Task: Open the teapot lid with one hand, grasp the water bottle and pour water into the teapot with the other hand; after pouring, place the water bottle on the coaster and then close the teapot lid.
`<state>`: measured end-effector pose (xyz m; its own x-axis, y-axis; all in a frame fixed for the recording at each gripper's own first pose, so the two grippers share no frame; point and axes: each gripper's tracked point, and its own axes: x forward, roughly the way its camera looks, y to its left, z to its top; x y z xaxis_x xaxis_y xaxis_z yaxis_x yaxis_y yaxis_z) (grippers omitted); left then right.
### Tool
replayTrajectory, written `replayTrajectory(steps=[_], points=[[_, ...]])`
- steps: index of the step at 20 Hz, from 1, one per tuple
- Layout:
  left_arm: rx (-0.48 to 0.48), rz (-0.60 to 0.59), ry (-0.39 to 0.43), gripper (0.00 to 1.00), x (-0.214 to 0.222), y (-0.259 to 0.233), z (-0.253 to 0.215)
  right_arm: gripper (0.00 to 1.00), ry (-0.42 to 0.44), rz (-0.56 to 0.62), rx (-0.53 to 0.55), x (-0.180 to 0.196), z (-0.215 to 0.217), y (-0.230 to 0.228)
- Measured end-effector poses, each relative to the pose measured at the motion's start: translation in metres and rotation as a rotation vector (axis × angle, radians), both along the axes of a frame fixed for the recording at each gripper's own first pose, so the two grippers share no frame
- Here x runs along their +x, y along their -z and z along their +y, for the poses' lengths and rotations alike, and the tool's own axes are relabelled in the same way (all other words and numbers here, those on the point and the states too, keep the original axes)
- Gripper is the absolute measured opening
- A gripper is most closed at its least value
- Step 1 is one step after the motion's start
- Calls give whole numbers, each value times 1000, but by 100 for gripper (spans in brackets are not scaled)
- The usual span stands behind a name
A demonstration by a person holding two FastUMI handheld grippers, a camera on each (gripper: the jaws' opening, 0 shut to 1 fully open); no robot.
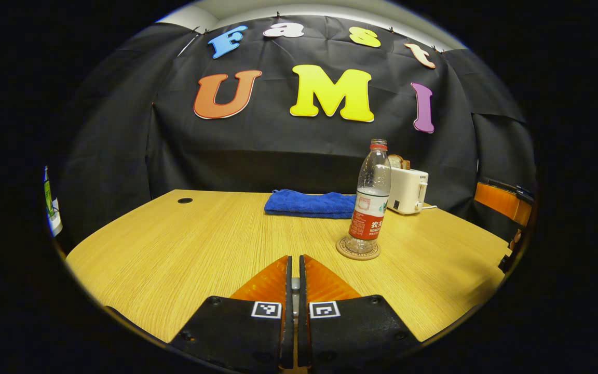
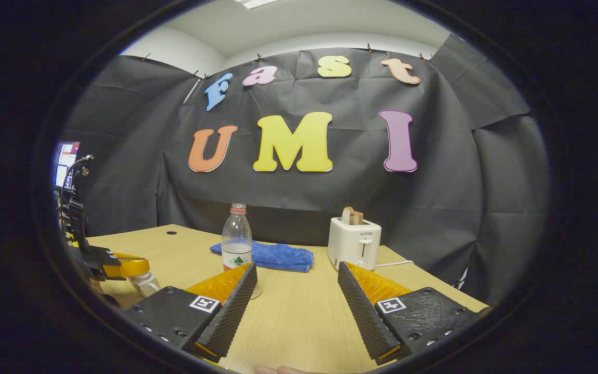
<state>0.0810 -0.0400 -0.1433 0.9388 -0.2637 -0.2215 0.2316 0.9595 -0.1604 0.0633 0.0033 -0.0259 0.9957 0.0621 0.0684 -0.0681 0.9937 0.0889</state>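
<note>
A clear water bottle [image 1: 370, 202] with a red label stands upright on a round coaster [image 1: 357, 252] on the wooden table [image 1: 174, 244], ahead and right of my left gripper [image 1: 295, 257]. The left fingers are pressed nearly together, with a thin grey sliver between them. In the right gripper view the left gripper [image 2: 146, 269] shows at the far left, with a clear glass piece [image 2: 143, 283], seemingly the teapot lid, hanging at its tips. My right gripper [image 2: 297, 266] stands wide open and empty, a little short of the bottle [image 2: 236, 241]. The teapot body is hidden.
A folded blue towel [image 1: 309, 203] lies behind the bottle, and a white toaster [image 1: 407, 189] holding a slice of bread stands to its right. In the right gripper view the towel [image 2: 273, 255] and the toaster [image 2: 353, 241] sit beyond the open fingers.
</note>
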Motion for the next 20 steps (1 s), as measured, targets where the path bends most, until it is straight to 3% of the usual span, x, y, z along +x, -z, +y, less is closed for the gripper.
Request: replayTrajectory(steps=[9,18,20], points=[[18,-13,-15,10,-3,-14,3,96,-2,-12,-52,-20,12,-16],[67,-194,28,49,-62,-123,2,94,41,1,-91,-70,17,-44],[57,-246,20,80,-77,-147,8,94,51,14,-83,-77,17,-47]])
